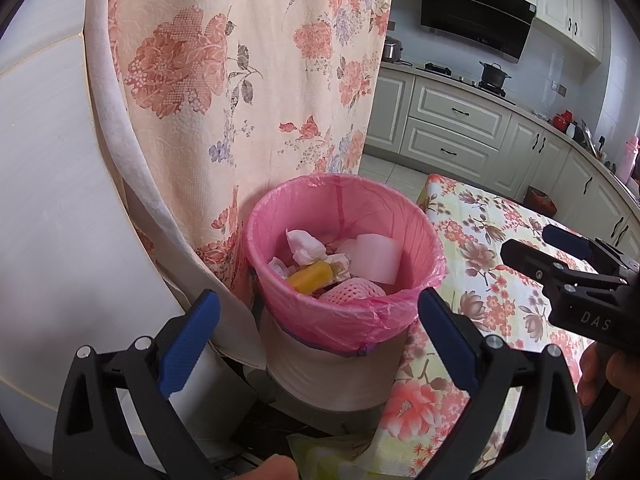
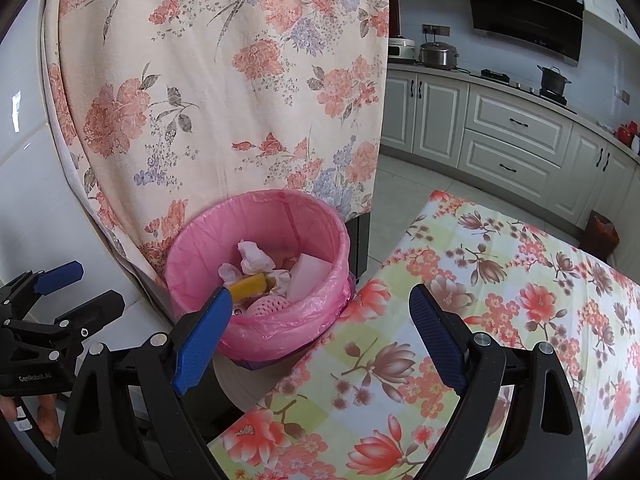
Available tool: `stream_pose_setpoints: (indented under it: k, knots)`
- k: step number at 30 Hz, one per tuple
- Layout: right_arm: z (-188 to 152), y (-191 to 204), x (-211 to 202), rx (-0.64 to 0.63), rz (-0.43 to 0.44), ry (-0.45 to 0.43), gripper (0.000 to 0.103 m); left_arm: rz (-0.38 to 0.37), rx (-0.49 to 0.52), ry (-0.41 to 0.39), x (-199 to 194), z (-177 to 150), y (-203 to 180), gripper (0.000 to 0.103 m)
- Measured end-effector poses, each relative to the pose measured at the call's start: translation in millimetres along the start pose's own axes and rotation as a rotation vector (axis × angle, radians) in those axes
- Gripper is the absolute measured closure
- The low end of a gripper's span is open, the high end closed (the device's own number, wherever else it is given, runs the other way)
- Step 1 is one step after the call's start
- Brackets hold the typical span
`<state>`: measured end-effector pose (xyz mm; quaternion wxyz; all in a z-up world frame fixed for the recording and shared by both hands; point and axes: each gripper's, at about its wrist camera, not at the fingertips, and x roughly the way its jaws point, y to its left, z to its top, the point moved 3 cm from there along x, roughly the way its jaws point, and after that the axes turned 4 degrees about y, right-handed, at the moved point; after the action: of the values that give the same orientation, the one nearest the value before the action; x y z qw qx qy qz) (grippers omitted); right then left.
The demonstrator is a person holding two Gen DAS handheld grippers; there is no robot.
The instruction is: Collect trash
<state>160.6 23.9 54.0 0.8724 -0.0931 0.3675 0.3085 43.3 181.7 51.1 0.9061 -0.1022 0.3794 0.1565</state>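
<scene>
Pink-lined bin, ahead of left tool

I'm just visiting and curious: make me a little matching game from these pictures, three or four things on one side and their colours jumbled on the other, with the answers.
Things:
1. bin liner
2. tube in the bin
3. range hood
4. finger pads of the left gripper

Colours:
A. black
B. blue
C. pink
D. yellow

Pairs: 1-C, 2-D, 3-A, 4-B
</scene>
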Motion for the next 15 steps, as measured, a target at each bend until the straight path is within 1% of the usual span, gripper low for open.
stream_pose_setpoints:
  k: [15]
  knots:
    - [-1.1,-0.5,0.4,0.001,0.002,-0.002,0.019,0.002,0.000,0.001,-0.1,-0.8,-0.4,0.007]
